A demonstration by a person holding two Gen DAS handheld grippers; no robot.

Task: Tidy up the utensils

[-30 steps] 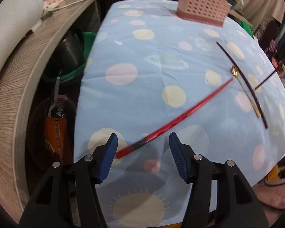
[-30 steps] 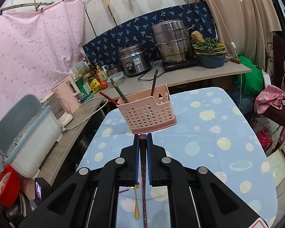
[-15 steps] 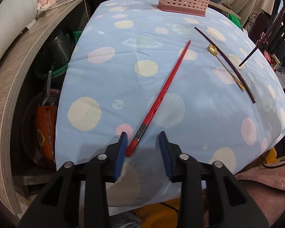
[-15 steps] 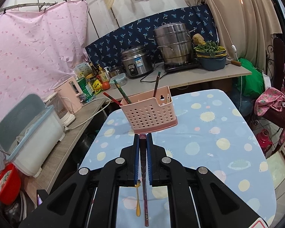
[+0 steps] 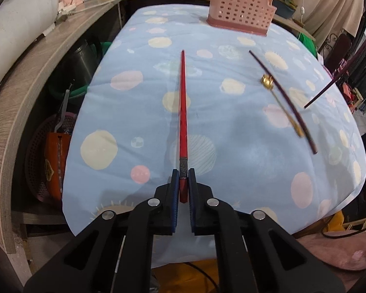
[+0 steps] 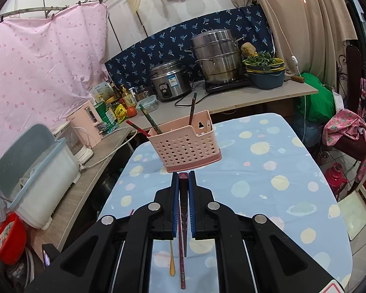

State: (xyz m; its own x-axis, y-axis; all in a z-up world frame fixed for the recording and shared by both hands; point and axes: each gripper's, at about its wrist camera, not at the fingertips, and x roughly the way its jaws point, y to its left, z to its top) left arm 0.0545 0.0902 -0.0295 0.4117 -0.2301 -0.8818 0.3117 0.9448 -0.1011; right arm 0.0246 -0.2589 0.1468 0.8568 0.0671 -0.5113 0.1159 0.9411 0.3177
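Closing in since a second ago, my left gripper now pinches the red chopstick at its butt end, its length lying on the spotted tablecloth. My right gripper clamps a dark chopstick, held just short of the pink basket.

Chopstick in left fingers: red, grey patterned band near the held end.
Chopstick in right fingers: dark maroon.
Chopstick on cloth: dark maroon.
Spoon: gold.
Basket: pale pink, rows of round holes, darker pink base.
Tablecloth: light blue with cream and pink dots, suns, ringed planets.
Fingers: black, blue pads.
Counter: grey-brown wood grain.
Curtain: pink, small darker spots.
Backsplash cloth: navy, pale blue sprigs.
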